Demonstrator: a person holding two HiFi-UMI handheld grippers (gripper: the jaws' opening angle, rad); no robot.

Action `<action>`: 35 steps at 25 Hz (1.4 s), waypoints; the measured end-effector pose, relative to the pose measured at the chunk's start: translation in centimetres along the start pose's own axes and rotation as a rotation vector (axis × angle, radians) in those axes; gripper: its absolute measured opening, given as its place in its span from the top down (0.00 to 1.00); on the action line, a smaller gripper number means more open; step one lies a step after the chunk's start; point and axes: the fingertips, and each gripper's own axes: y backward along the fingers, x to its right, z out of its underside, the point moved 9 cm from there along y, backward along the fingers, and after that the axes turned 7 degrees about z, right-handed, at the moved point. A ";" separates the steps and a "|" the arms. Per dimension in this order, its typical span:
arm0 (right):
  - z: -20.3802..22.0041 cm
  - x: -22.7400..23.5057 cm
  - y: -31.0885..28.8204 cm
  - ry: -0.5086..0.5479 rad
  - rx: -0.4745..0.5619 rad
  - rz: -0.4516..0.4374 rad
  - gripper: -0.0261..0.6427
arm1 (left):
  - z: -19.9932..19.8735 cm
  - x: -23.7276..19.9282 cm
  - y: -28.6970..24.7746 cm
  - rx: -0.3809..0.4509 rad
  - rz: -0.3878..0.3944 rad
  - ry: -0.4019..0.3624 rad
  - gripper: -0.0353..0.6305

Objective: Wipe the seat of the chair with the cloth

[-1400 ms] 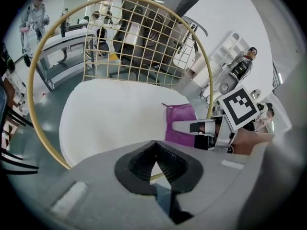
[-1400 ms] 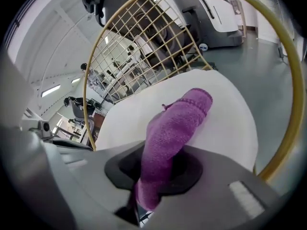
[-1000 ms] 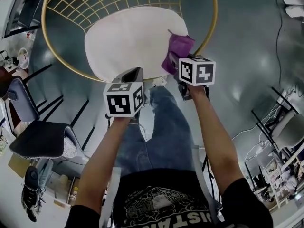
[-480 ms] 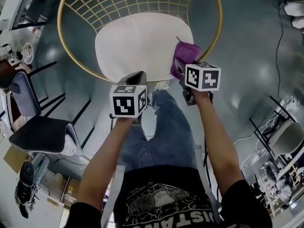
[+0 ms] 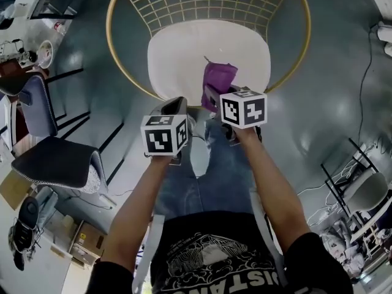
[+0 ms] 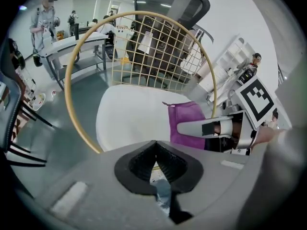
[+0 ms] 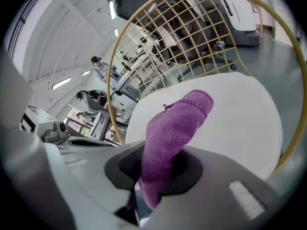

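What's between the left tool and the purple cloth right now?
Only a bare stretch of the white seat cushion, seen in the left gripper view between the shut left tool and the purple cloth held by the right tool.

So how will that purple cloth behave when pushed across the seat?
Probably floppy: the cloth curls over beyond the right gripper. Its fuzzy weave likely drags rather than slips on the seat. Thin, so probably light and may bunch.
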 end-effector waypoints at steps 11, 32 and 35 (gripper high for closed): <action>0.3 -9.8 -7.5 0.067 -0.034 -0.133 0.87 | 2.5 -6.8 3.2 0.002 -0.027 0.073 0.95; 3.7 -10.7 -10.2 0.025 0.012 -0.093 0.87 | 1.9 -8.5 3.1 -0.040 0.001 -0.010 0.95; 4.0 -9.9 -9.7 0.012 0.023 -0.091 0.87 | 2.1 -7.4 2.3 -0.048 0.013 -0.022 0.95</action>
